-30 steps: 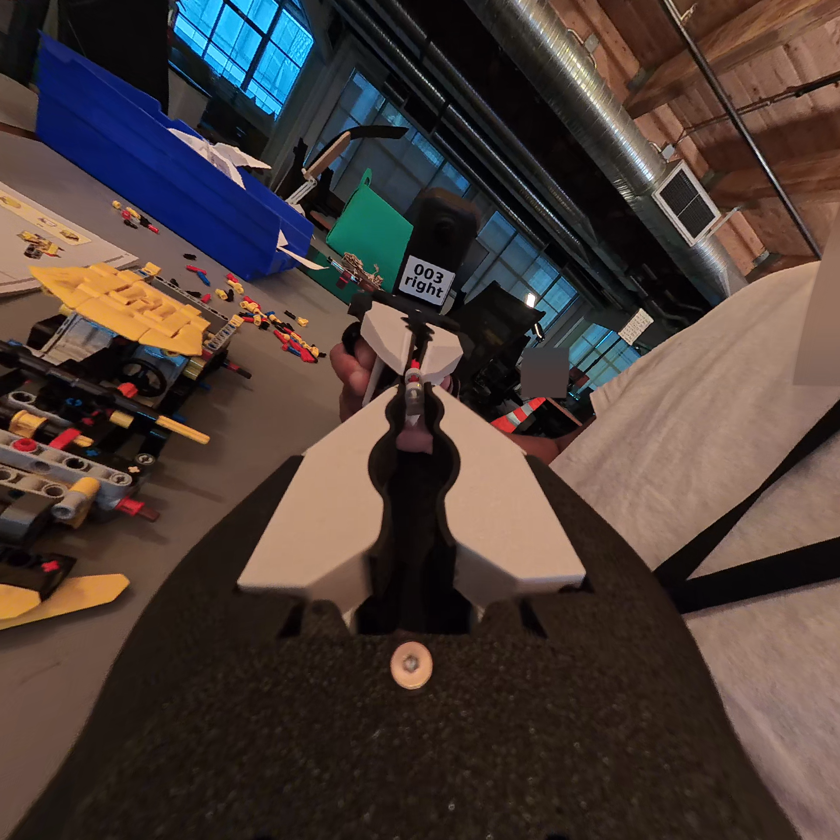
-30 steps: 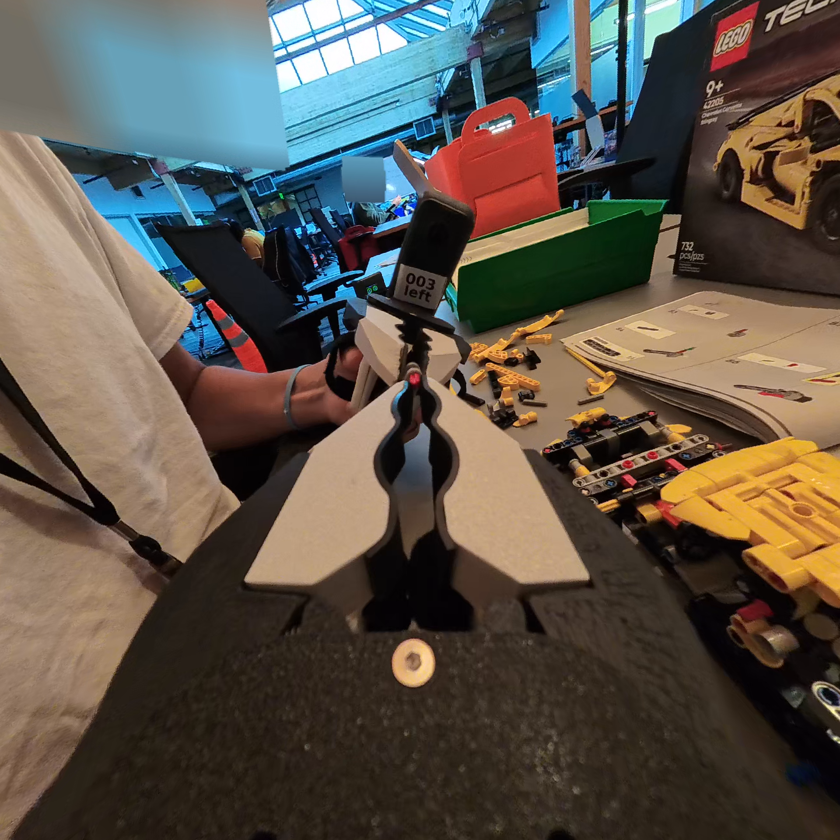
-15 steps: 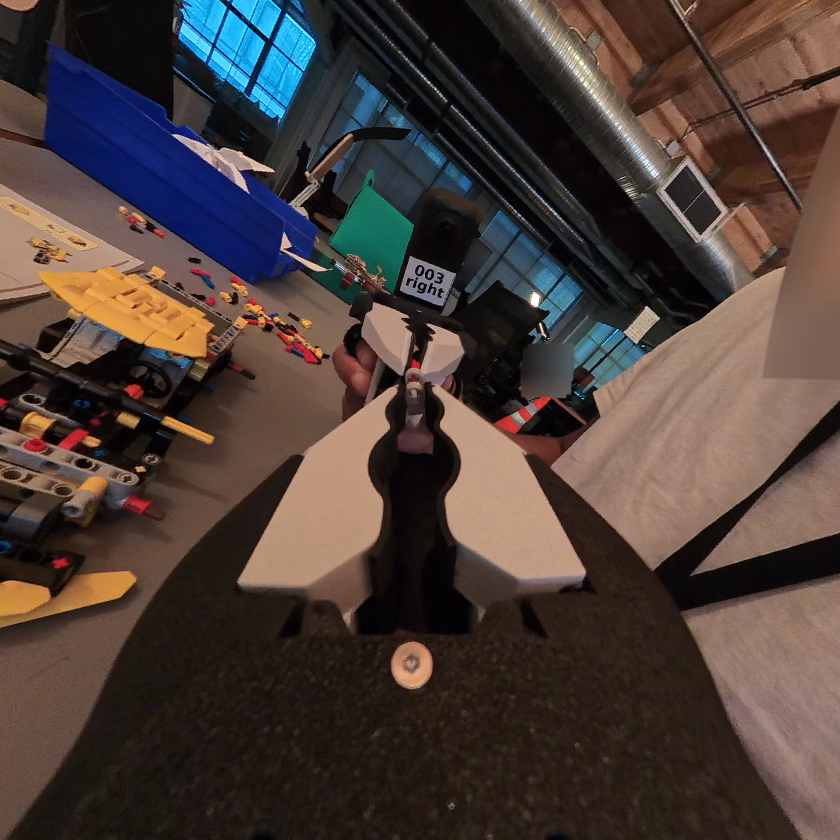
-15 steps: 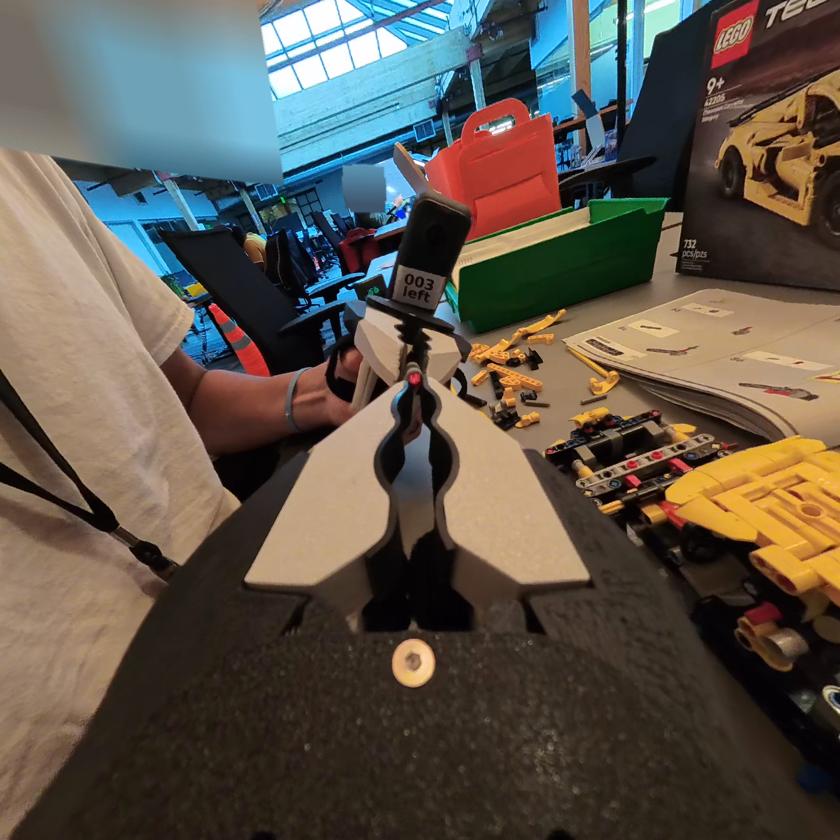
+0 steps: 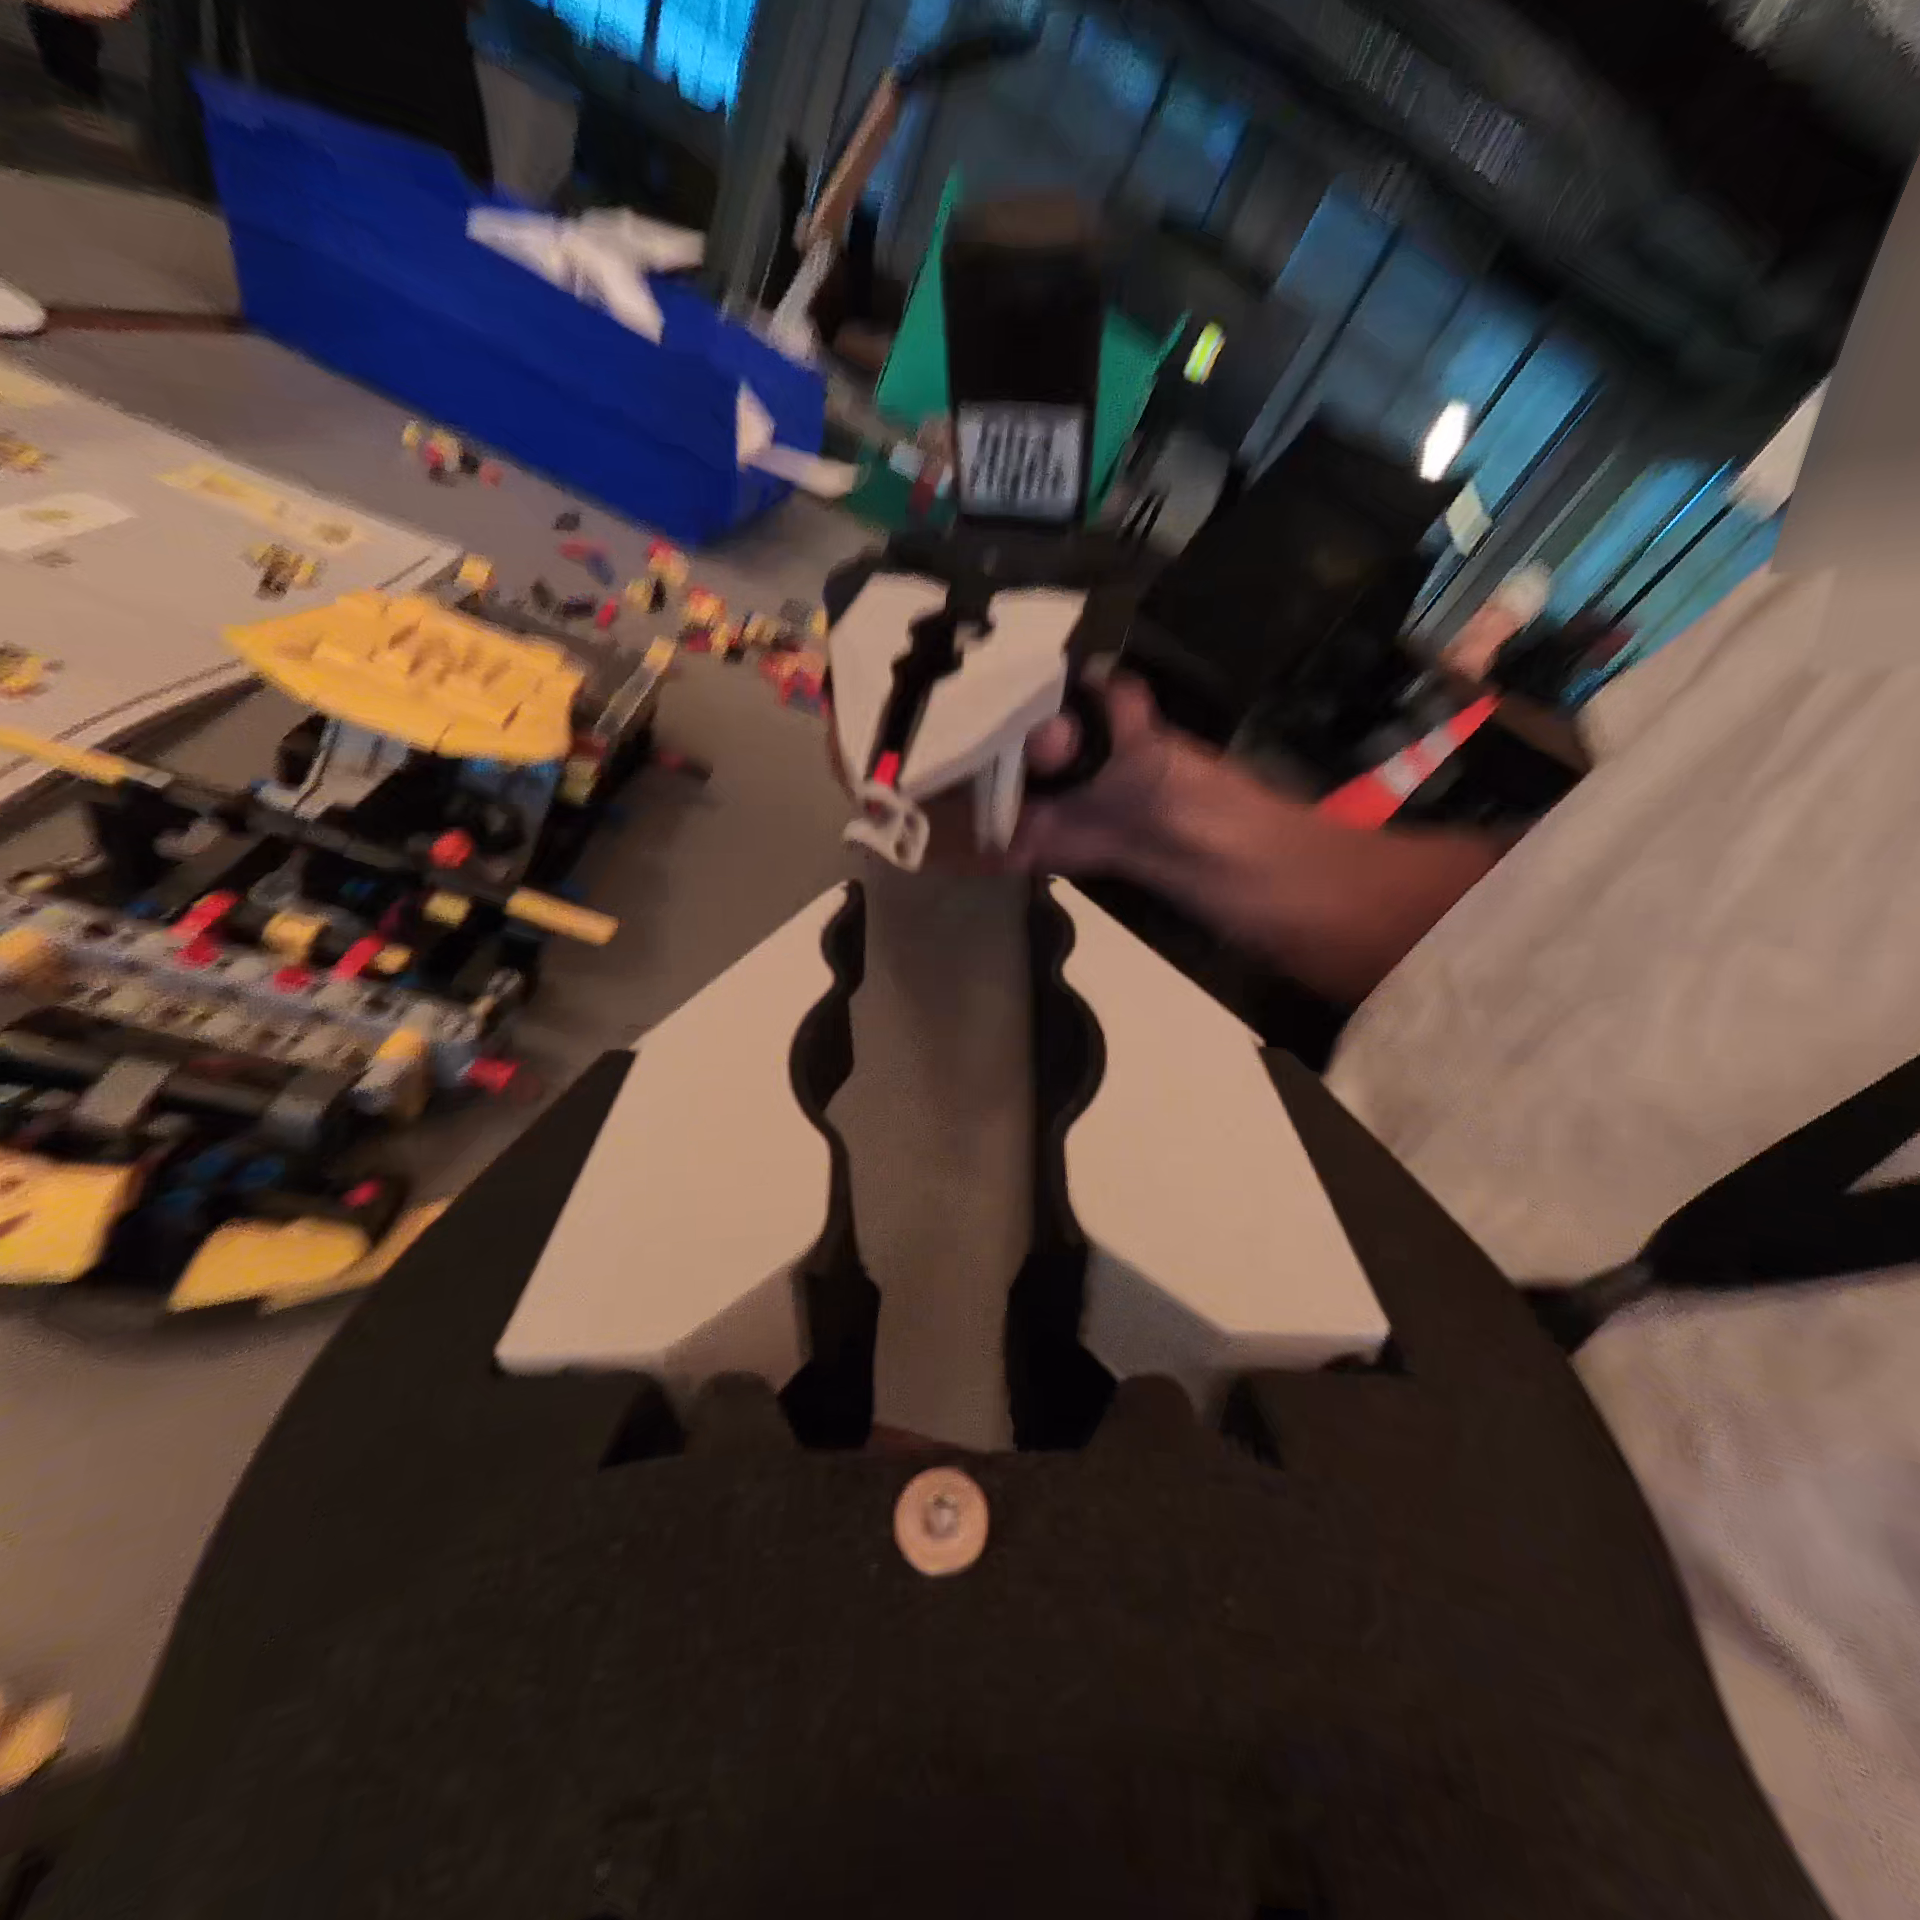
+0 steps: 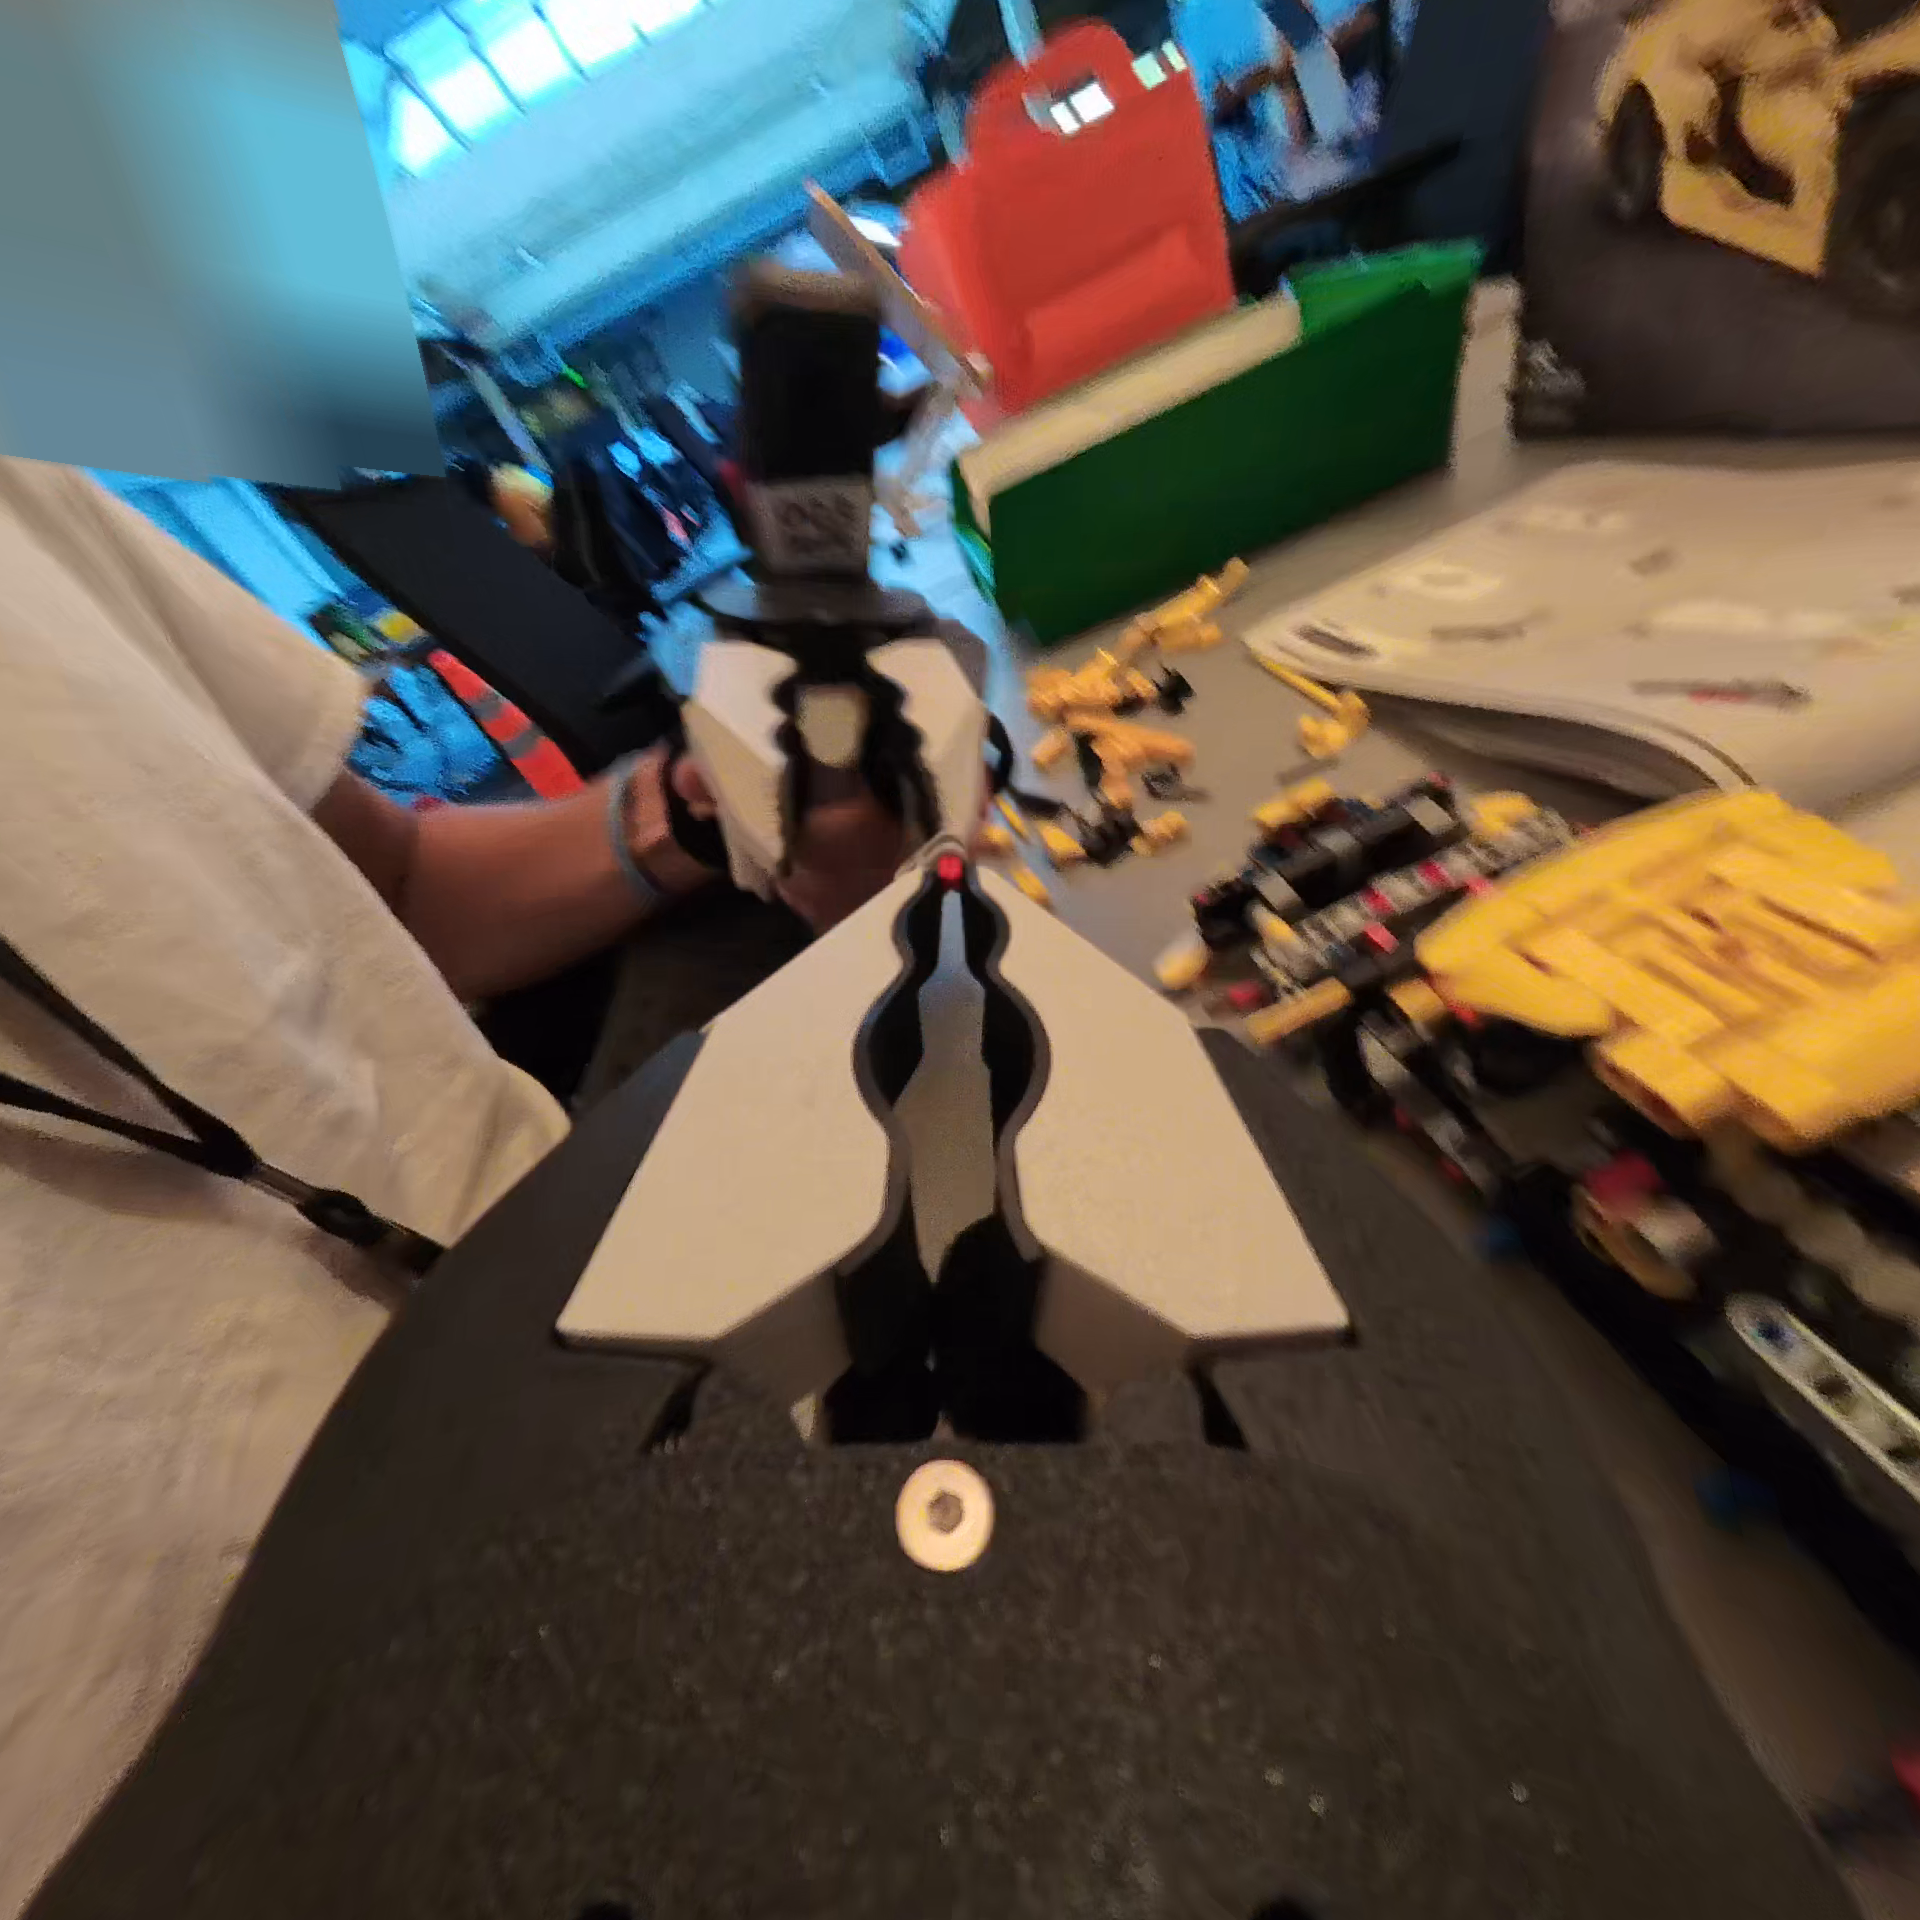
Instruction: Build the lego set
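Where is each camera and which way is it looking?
Left wrist view: sits on the left gripper, open, looking across the table at the right gripper, which pinches a small grey piece; a hand and white shirt show.
Right wrist view: sits on the right gripper, looking back at the left gripper; an arm shows.
Both share the yellow car model.

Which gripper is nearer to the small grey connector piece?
Right. The right gripper is shut on the small grey connector piece; the left gripper is open just short of it.
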Action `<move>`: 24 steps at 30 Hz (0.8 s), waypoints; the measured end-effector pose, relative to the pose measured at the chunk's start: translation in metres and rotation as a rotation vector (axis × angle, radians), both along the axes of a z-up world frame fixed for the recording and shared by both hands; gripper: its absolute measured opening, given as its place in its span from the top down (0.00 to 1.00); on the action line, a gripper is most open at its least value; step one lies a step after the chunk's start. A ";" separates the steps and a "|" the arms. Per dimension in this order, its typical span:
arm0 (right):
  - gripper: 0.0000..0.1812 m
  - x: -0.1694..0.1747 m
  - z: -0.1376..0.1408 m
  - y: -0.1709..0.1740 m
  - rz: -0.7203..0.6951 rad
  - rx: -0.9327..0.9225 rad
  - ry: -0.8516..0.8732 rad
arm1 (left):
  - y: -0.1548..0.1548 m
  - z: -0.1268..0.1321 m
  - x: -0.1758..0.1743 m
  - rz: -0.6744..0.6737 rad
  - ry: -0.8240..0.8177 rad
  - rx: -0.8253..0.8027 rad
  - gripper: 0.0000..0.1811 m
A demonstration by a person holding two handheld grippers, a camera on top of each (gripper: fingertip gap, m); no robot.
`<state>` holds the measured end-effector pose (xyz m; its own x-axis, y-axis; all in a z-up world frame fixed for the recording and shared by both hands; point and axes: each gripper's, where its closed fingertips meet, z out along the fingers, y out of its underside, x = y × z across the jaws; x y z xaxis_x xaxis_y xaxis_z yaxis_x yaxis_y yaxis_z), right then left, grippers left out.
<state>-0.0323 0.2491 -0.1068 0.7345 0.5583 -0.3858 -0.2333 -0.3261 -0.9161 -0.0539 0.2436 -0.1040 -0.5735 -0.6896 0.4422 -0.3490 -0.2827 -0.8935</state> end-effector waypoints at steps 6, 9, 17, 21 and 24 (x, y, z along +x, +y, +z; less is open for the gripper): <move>0.98 0.013 -0.085 -0.026 0.009 -0.499 -0.226 | 0.022 -0.075 -0.010 0.029 0.170 0.487 0.83; 0.98 0.011 -0.098 -0.032 0.021 -0.565 -0.234 | 0.021 -0.082 -0.011 0.011 0.190 0.524 0.83; 0.87 0.009 -0.100 -0.034 0.039 -0.517 -0.243 | 0.022 -0.102 -0.013 -0.011 0.273 0.615 0.90; 0.80 0.021 -0.086 -0.021 -0.028 -0.406 -0.386 | 0.020 -0.107 -0.013 -0.015 0.268 0.689 0.96; 0.81 -0.004 -0.075 -0.010 0.062 -0.259 -0.515 | 0.013 -0.099 -0.015 -0.055 0.232 0.672 0.96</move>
<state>-0.0362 0.2392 -0.1813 0.8328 0.5412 -0.1166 0.2484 -0.5535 -0.7949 -0.0686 0.2566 -0.2030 -0.5578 -0.8287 0.0465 -0.5491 0.3264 -0.7694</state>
